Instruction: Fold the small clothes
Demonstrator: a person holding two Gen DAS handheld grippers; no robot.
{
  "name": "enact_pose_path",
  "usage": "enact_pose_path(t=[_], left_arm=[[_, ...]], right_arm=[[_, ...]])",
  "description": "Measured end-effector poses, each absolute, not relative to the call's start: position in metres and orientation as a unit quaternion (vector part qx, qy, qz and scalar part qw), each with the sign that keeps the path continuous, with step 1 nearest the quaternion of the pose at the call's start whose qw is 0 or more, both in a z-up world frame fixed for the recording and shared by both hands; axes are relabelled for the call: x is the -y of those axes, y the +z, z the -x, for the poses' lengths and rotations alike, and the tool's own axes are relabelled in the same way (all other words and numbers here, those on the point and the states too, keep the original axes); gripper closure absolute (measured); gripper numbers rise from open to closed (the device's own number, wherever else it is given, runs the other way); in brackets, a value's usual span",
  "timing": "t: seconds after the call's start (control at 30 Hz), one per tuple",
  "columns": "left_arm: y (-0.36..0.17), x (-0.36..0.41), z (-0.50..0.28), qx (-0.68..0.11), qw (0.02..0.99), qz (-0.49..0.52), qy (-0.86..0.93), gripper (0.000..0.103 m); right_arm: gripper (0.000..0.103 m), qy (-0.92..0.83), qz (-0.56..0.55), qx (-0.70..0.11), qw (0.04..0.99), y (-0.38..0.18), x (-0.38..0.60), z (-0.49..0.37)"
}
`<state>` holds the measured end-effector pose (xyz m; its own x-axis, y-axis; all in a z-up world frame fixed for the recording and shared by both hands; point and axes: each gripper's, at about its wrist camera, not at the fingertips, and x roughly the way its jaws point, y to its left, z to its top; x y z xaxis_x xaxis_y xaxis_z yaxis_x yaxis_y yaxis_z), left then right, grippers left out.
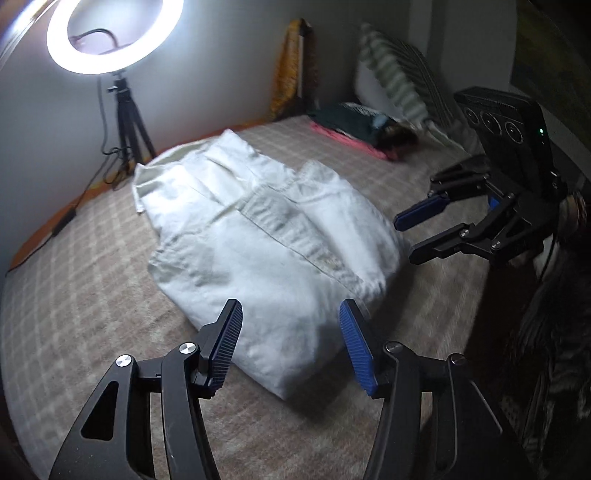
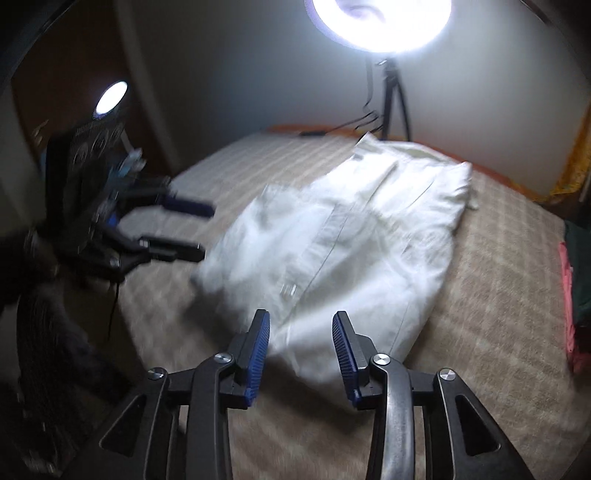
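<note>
Left black two-finger gripper with blue ribbed pads (image 1: 290,325) is seen nearest in the left wrist view, jaws spread wide, nothing held between them; it is poised over the near corner of the white folded cotton garment (image 1: 258,236). Right black two-finger gripper with blue ribbed pads (image 2: 301,334) is likewise parted and empty in the right wrist view, positioned above the garment's near edge (image 2: 332,258). Contact between pads and fabric cannot be confirmed in either view, as both are motion-blurred. The garment is laid roughly in the middle of the beige checked woven bedspread (image 1: 92,288), folded into a bulky rectangle with a stitched placket seam visible along the top. From the left wrist view, the right gripper (image 1: 406,238) is seen beside the garment's right edge, apart from it. Farther back, a pink and dark pile of clothes (image 1: 354,133) is located near the striped green-and-white pillow (image 1: 399,77). A lit white ring light on a black tripod (image 1: 114,33) is set by the wall behind the bed.
</note>
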<state>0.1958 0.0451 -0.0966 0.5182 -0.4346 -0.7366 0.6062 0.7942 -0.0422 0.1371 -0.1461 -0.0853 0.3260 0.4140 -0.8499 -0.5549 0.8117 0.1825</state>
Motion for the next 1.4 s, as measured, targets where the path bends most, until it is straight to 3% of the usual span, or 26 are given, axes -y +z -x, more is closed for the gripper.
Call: enact_pose_path(t=[0.17,0.57,0.7,0.83,0.87,0.93,1.03,1.2,1.33,1.4], left_arm=[[-0.120,-0.024,-0.187,-0.405,0.840,-0.171,-0.318,0.047],[-0.143,-0.013,-0.187,-0.400,0.836,-0.221,-0.303,0.044],[-0.145,-0.015,-0.190,-0.397,0.840,-0.215,-0.301,0.044],[-0.145,-0.017,-0.191,-0.392,0.844,-0.204,-0.304,0.048],[-0.146,-0.018,-0.191,-0.390,0.846,-0.202,-0.303,0.051],[-0.146,-0.019,-0.192,-0.387,0.848,-0.196,-0.303,0.055],[-0.145,-0.020,-0.193,-0.388,0.849,-0.189,-0.305,0.057],[-0.143,-0.021,-0.193,-0.393,0.847,-0.184,-0.307,0.055],[-0.127,-0.039,-0.197,-0.407,0.847,-0.116,-0.320,0.048],[-0.117,-0.053,-0.204,-0.408,0.851,-0.076,-0.321,0.042]], right_arm=[[0.048,0.320,0.133,-0.504,0.791,-0.105,0.136,-0.112],[0.051,0.294,0.183,-0.504,0.791,-0.120,0.135,-0.108],[0.064,0.278,0.198,-0.507,0.792,-0.125,0.132,-0.108],[0.068,0.276,0.197,-0.506,0.793,-0.125,0.132,-0.107],[0.072,0.274,0.196,-0.506,0.794,-0.125,0.134,-0.108],[0.089,0.263,0.191,-0.507,0.798,-0.125,0.137,-0.111],[0.094,0.261,0.176,-0.506,0.803,-0.121,0.141,-0.115],[0.092,0.274,0.162,-0.511,0.798,-0.116,0.144,-0.115],[0.068,0.302,0.087,-0.500,0.807,-0.092,0.160,-0.125],[0.068,0.310,0.048,-0.482,0.818,-0.074,0.170,-0.135]])
